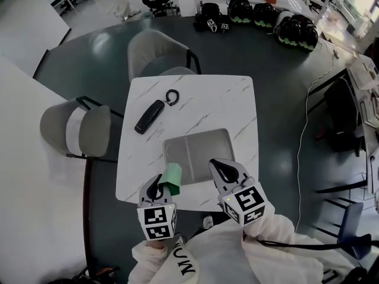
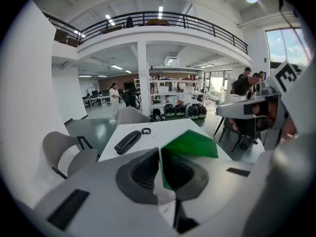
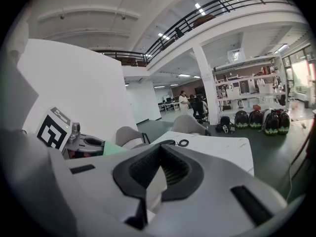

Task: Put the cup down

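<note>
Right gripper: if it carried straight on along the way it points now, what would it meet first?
Probably the grey tray on the table: the right gripper tilts down over its near edge, though depth is unclear.

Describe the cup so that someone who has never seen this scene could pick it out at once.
Find the white marble table. At its near edge, by the grey tray, the left hand-held gripper pinches the cup. It is the only green thing there.
</note>
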### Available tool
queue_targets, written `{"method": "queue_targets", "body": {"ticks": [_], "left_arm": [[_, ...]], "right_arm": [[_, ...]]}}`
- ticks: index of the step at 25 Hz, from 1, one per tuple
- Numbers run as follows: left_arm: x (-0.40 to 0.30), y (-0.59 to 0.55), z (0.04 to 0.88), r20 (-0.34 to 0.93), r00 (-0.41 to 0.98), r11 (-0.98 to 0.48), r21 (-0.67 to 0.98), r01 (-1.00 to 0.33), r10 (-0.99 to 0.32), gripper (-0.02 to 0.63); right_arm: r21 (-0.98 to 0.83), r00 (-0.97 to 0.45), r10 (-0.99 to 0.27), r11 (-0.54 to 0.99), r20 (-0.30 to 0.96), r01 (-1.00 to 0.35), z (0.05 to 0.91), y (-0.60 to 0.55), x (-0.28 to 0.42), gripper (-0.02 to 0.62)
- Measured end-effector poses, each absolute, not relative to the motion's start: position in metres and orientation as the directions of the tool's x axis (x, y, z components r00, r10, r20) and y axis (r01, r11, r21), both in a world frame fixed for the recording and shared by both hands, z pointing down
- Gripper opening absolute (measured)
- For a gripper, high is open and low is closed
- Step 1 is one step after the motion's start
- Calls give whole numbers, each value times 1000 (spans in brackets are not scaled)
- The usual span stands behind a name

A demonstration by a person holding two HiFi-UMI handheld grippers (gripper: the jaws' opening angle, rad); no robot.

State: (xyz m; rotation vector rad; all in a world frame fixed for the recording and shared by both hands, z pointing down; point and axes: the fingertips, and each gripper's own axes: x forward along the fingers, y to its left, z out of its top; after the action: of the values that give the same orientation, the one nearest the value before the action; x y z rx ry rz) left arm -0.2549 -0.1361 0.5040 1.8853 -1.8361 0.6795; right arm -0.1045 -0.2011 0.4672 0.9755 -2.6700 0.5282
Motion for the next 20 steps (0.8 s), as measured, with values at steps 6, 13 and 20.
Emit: {"method": "queue_targets", "body": {"ticks": [6, 13, 20], "left_arm": [[-263, -157, 524, 664, 20, -65, -43, -997, -748, 21], [-275, -176, 550, 718, 24, -97, -60, -994, -695, 21], [-284, -200, 582, 781, 34, -145, -73, -987, -623, 22]], "right_arm": [[-258, -742, -562, 705, 366, -661, 478, -219, -107, 5], [-267, -738, -557, 698, 381, -665, 487, -235, -111, 5], [-280, -730, -546, 687, 410, -671, 501, -250, -111, 5]]}}
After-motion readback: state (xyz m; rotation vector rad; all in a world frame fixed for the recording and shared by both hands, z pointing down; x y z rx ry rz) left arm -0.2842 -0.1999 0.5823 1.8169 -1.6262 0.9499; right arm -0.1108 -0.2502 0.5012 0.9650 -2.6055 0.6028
